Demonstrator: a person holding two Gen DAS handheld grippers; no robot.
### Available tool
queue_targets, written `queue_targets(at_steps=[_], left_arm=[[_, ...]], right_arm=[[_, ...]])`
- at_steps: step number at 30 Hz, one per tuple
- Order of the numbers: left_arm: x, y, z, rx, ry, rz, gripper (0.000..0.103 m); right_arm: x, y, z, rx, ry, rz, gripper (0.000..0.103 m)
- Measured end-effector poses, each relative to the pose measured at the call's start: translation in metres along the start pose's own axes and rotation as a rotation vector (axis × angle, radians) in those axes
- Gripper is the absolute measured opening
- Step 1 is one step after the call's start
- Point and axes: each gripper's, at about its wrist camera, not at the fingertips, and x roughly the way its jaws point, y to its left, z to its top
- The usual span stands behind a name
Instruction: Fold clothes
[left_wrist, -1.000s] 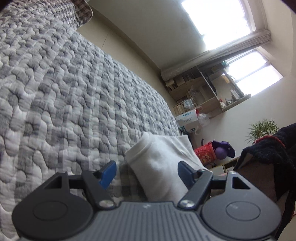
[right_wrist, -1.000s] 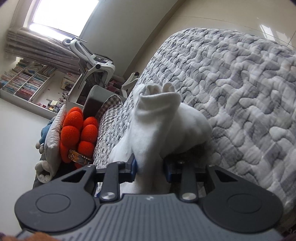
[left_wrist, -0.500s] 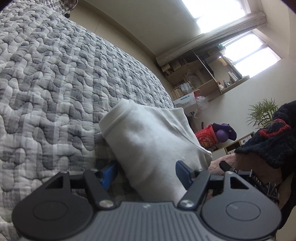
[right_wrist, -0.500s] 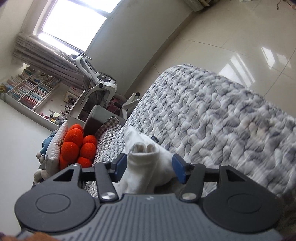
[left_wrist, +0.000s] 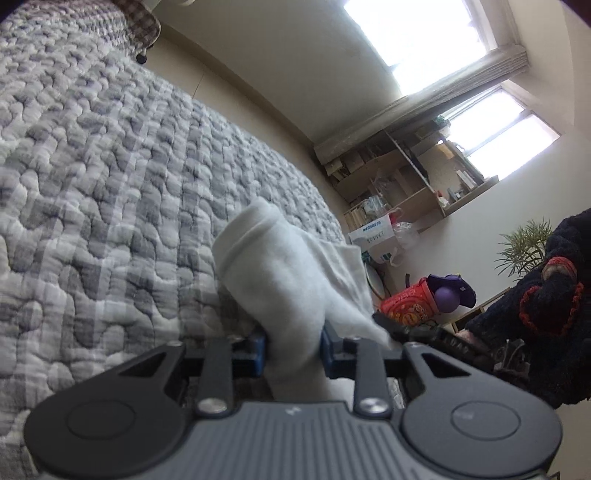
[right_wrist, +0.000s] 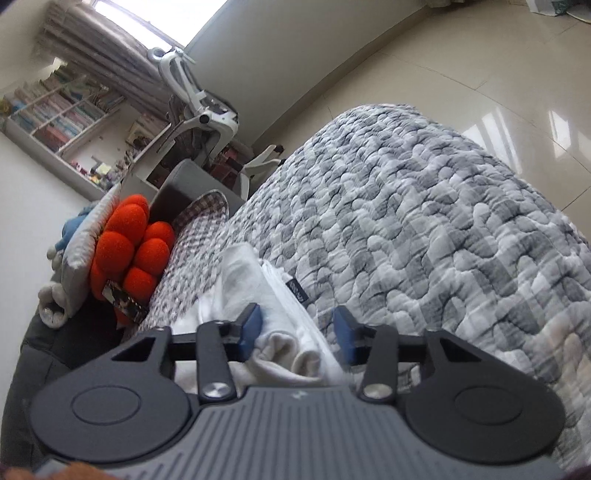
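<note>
Spread wide: grey quilt (left_wrist: 110, 192). On the quilt, white garment (left_wrist: 280, 273), bundled in layers. Clamped on one thick end: left gripper (left_wrist: 293, 349). Gaping over the other end, gripping nothing: right gripper (right_wrist: 297, 330) (folds just below). Best kept level, layers aligned.

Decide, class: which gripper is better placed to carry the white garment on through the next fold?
Left. The left gripper is shut on the white garment, lifting it off the quilt. The right gripper is open, its fingers only straddling the cloth.
</note>
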Motion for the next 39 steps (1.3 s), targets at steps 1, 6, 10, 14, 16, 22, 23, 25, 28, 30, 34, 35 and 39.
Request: queue_targets(at_steps=[1, 6, 10, 14, 16, 22, 23, 25, 28, 30, 34, 35, 39], left_arm=[[-0.002, -0.001, 0.004, -0.001, -0.006, 0.003, 0.028], [0.002, 0.002, 0.020, -0.012, 0.001, 0.040, 0.030], [0.002, -0.001, 0.018, 0.019, -0.017, 0.117, 0.036], [-0.015, -0.015, 0.018, 0.100, -0.148, 0.171, 0.036], [-0.022, -0.025, 0.020, 0.136, -0.201, 0.166, 0.036], [-0.010, -0.047, 0.017, 0.257, -0.190, 0.143, 0.036], [-0.003, -0.049, 0.014, 0.284, -0.171, 0.148, 0.036], [0.007, -0.045, 0.003, 0.339, -0.132, 0.157, 0.036], [0.018, -0.041, -0.014, 0.443, -0.105, 0.167, 0.038], [0.015, -0.044, -0.026, 0.549, -0.123, 0.166, 0.039], [0.008, -0.048, -0.038, 0.647, -0.131, 0.142, 0.041], [0.006, -0.048, -0.038, 0.659, -0.130, 0.136, 0.041], [-0.008, -0.047, -0.033, 0.640, -0.120, 0.103, 0.042]], right_arm=[[0.000, 0.003, -0.003, -0.017, 0.001, -0.010, 0.035], [0.002, 0.016, -0.016, -0.104, 0.005, -0.058, 0.035], [-0.003, 0.025, -0.015, -0.196, -0.094, -0.136, 0.041], [0.001, 0.037, -0.004, -0.235, -0.164, -0.129, 0.042], [0.008, 0.052, 0.000, -0.285, -0.187, -0.118, 0.042], [0.048, 0.085, -0.009, -0.479, -0.177, -0.113, 0.042], [0.056, 0.088, -0.011, -0.509, -0.171, -0.114, 0.042], [0.068, 0.087, -0.014, -0.545, -0.161, -0.137, 0.041], [0.077, 0.071, -0.011, -0.531, -0.169, -0.182, 0.033], [0.081, 0.049, -0.007, -0.469, -0.156, -0.188, 0.039], [0.080, 0.011, -0.006, -0.315, -0.149, -0.084, 0.043], [0.078, 0.007, -0.006, -0.297, -0.152, -0.069, 0.043], [0.067, 0.007, -0.004, -0.272, -0.171, -0.042, 0.044]])
